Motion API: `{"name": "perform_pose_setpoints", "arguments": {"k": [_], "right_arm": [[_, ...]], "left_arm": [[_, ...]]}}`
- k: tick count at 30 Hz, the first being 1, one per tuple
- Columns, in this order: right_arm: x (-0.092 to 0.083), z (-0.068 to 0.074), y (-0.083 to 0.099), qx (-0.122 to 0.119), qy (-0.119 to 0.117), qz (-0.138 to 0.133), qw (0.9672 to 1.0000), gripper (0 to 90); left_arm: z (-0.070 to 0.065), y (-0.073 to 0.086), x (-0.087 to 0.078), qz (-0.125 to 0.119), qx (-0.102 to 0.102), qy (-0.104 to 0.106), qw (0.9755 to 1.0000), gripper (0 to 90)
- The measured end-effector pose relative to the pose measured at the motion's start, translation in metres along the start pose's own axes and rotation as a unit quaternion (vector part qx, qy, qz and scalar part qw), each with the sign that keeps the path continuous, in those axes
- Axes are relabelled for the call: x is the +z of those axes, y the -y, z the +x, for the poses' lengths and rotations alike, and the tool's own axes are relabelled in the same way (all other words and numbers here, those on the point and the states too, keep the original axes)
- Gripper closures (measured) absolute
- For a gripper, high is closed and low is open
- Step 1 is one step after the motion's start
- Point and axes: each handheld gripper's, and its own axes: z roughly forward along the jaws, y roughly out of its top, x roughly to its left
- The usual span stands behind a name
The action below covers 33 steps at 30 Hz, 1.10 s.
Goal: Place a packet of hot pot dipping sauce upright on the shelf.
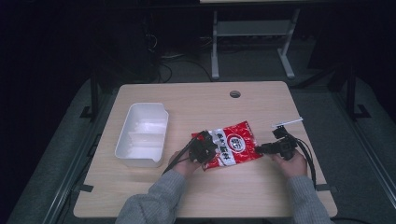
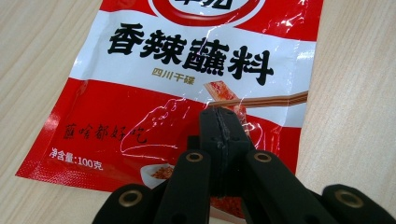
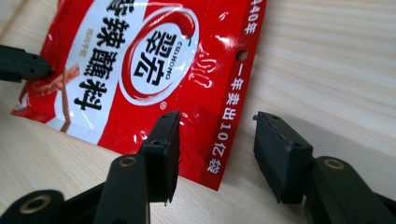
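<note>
Red sauce packet on tabletop: left tongs clamped on one end, right tongs open astride the other; likely risk, slipping off glossy film.

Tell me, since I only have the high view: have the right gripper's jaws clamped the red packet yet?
Observer: No. The right gripper has its jaws open, and the red packet has its edge strip between them, not pinched.
Operator: And the left jaws?
Observer: The left gripper is shut, with its tips together on the packet's printed face by the chopsticks picture.
Operator: Is there anything on the strip itself?
Observer: A small punched hole farther along it.
</note>
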Motion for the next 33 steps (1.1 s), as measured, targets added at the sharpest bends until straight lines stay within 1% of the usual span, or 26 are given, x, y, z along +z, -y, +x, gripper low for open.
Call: {"name": "perform_pose_setpoints", "arguments": {"k": [1,2,6,7,9,11,14,15,16,17,19,20,21,22,23,24,25,26,27,28,29,30,33], "right_arm": [[0.0,0.0,0.0,0.0,0.0,0.0,1.0,51.0],[0.002,0.0,0.0,0.0,-0.006,0.003,1.0,51.9],[0.004,0.002,0.0,0.004,-0.015,0.009,0.9998,52.0],[0.004,0.002,0.0,0.002,-0.013,0.009,0.9999,51.9],[0.004,0.002,0.0,0.003,-0.014,0.009,0.9999,51.8],[0.003,0.002,0.001,0.007,-0.022,0.002,0.9997,51.9],[-0.004,0.002,0.001,0.017,-0.059,-0.022,0.9979,54.8],[-0.004,0.002,0.001,0.017,-0.059,-0.022,0.9979,54.8],[-0.007,0.004,0.002,0.025,-0.094,-0.035,0.9946,55.7],[-0.007,0.004,0.002,0.025,-0.094,-0.035,0.9946,55.7],[-0.007,0.007,0.003,0.025,-0.108,-0.045,0.9928,56.2],[-0.006,0.011,0.004,0.026,-0.12,-0.05,0.9912,56.8],[-0.004,0.013,0.005,0.027,-0.124,-0.053,0.9905,56.8],[0.0,0.019,0.006,0.024,-0.121,-0.053,0.9909,57.7],[0.0,0.019,0.006,0.024,-0.121,-0.053,0.9909,57.7],[0.002,0.023,0.007,0.022,-0.119,-0.055,0.9912,58.0],[0.005,0.029,0.007,0.02,-0.113,-0.062,0.9914,59.0],[0.007,0.032,0.007,0.02,-0.112,-0.068,0.9911,59.6],[0.007,0.032,0.007,0.02,-0.112,-0.068,0.9911,59.6],[0.012,0.04,0.006,0.014,-0.104,-0.072,0.992,61.1],[0.014,0.044,0.005,0.008,-0.096,-0.071,0.9928,61.8],[0.014,0.044,0.005,0.008,-0.096,-0.071,0.9928,61.8],[0.023,0.053,0.004,0.0,-0.074,-0.075,0.9944,64.8]], "left_arm": [[0.0,0.0,0.0,0.0,0.0,0.0,1.0,90.0],[0.0,0.0,0.0,0.0,0.0,-0.001,1.0,90.0],[0.0,0.0,0.0,-0.001,0.0,-0.001,1.0,90.0],[0.0,0.0,0.0,-0.002,0.0,-0.001,1.0,90.0],[-0.001,0.001,0.0,-0.002,0.0,-0.002,1.0,90.0],[-0.001,0.001,0.0,-0.002,0.0,-0.002,1.0,90.0],[0.0,0.001,0.0,-0.005,-0.003,0.0,1.0,90.0],[0.0,0.001,0.0,-0.005,-0.003,0.0,1.0,90.0],[0.0,0.002,0.0,-0.006,-0.004,0.0,1.0,90.0],[0.0,0.002,0.0,-0.006,-0.004,0.0,1.0,90.0],[0.0,0.002,0.0,-0.007,-0.006,0.001,1.0,90.0],[0.0,0.002,0.0,-0.008,-0.006,0.001,1.0,89.9],[0.0,0.003,0.0,-0.01,-0.007,0.001,0.9999,90.0],[0.0,0.004,0.0,-0.015,-0.009,0.001,0.9998,89.9],[0.0,0.004,0.0,-0.015,-0.009,0.001,0.9998,89.9],[0.001,0.005,0.0,-0.016,-0.009,0.002,0.9998,89.9],[0.001,0.006,0.0,-0.02,-0.012,0.003,0.9997,89.9],[0.001,0.006,0.0,-0.023,-0.013,0.004,0.9996,89.9],[0.001,0.006,0.0,-0.023,-0.013,0.004,0.9996,89.9],[0.002,0.007,0.0,-0.026,-0.014,0.006,0.9995,89.9],[0.002,0.007,0.0,-0.026,-0.014,0.006,0.9995,89.9],[0.002,0.007,0.0,-0.026,-0.014,0.006,0.9995,89.9],[0.001,0.007,0.0,-0.026,-0.012,0.005,0.9996,89.8]]}}
